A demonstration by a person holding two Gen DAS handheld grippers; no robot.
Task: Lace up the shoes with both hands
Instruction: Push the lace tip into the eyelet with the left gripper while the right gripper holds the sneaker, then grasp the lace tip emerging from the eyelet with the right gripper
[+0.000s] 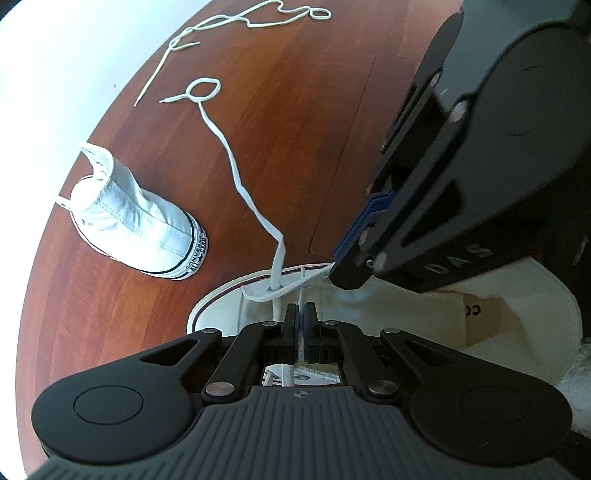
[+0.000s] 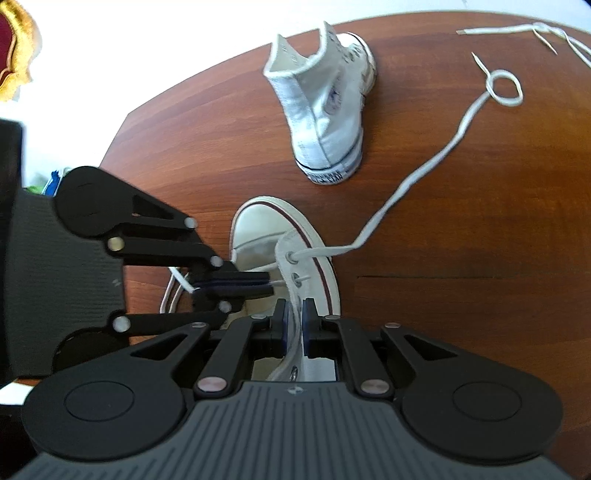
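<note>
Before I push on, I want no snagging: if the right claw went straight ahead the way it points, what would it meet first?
Most likely the eyelet flap of the near shoe: it stands between the right claw pads, just ahead of the tips, with the laced eyelets beyond. Depth is hard to judge.

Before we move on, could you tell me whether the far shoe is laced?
Unlaced: the far shoe shows bare eyelets, and a loose lace lies apart.

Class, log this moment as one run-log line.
left gripper: shut on shoelace | right gripper: astride eyelet flap, grip unclear | spare sneaker: unlaced
</note>
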